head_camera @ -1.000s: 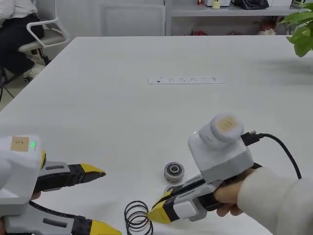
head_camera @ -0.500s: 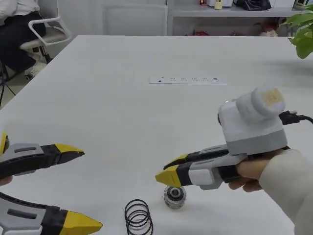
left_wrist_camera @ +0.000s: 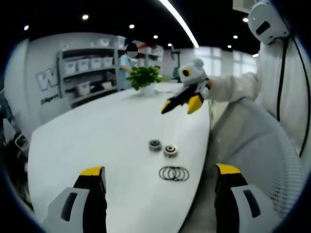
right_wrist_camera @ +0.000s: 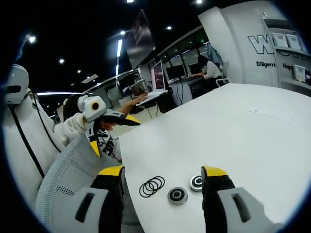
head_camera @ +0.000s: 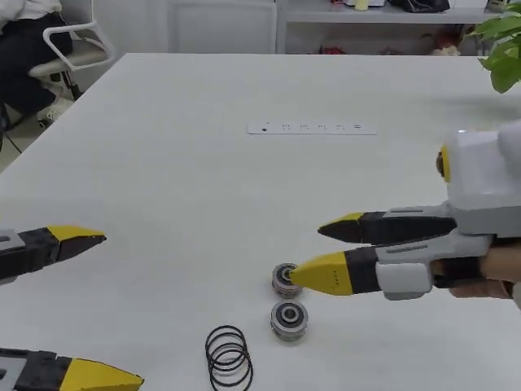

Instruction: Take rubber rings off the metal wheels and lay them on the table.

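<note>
Two small metal wheels [head_camera: 283, 278] [head_camera: 289, 318] with dark bands lie close together on the white table [head_camera: 203, 163]. Just left of them is a pile of several black rubber rings [head_camera: 228, 358], overlapping in a row. My right gripper [head_camera: 309, 254] hovers open above the farther wheel with nothing between its fingers. At the left edge my left gripper [head_camera: 120, 308] is wide open and empty, well apart from the rings. The left gripper view has the wheels [left_wrist_camera: 163, 147], the rings [left_wrist_camera: 174, 173] and the right gripper [left_wrist_camera: 180, 104]. From the right gripper view I see the rings [right_wrist_camera: 152, 186] and the left gripper [right_wrist_camera: 116, 137].
A white power strip [head_camera: 312, 129] lies flat in the middle of the table. A green plant [head_camera: 501, 49] stands at the far right corner. An office chair [head_camera: 73, 53] with a seated person is beyond the far left edge.
My right gripper has lifted away from the rings, moved right and opened. The left gripper has drawn back to the left. The second wheel, partly covered before, now lies in plain sight.
</note>
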`<action>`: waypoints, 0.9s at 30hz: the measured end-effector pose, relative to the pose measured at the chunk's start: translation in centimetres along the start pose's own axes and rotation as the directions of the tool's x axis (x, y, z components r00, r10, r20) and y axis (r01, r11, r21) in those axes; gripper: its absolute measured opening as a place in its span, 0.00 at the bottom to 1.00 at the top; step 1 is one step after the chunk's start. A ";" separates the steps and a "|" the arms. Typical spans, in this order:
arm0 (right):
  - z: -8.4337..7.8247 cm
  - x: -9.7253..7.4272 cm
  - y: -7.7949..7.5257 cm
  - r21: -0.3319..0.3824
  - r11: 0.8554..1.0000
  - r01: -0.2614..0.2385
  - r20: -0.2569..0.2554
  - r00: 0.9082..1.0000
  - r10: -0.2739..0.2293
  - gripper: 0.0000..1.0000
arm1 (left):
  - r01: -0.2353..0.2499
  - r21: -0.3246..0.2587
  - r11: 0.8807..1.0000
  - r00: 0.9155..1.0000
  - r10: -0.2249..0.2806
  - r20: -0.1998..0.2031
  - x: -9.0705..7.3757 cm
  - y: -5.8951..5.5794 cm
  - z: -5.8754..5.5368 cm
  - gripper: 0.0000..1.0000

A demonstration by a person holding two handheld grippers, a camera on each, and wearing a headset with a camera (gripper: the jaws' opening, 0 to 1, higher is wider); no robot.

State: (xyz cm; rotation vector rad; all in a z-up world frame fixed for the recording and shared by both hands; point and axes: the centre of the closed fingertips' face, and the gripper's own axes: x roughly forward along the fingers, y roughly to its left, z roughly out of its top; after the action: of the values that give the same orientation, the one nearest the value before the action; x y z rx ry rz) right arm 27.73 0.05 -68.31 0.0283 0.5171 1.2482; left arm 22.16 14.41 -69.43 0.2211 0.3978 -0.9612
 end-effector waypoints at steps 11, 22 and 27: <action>-2.2 -4.1 -2.3 -0.025 0.994 0.105 -0.035 0.994 -0.106 0.79 | -0.035 -0.037 0.999 0.999 0.036 0.005 -0.7 0.0 -1.0 0.96; -8.8 -7.0 -3.0 -0.002 0.983 0.183 -0.198 0.963 -0.180 0.80 | -0.017 -0.079 0.997 0.999 0.015 -0.033 0.6 -1.1 -2.8 0.97; -11.0 -7.4 -3.0 0.008 0.977 0.211 -0.240 0.949 -0.203 0.79 | -0.012 -0.105 0.994 0.999 0.007 -0.051 1.0 -1.1 -3.7 0.97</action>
State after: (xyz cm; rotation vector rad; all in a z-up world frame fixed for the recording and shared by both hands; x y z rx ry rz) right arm 24.53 -10.53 -76.32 -0.1464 0.7310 1.0419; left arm 20.88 14.32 -73.18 0.1516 0.4925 -0.9241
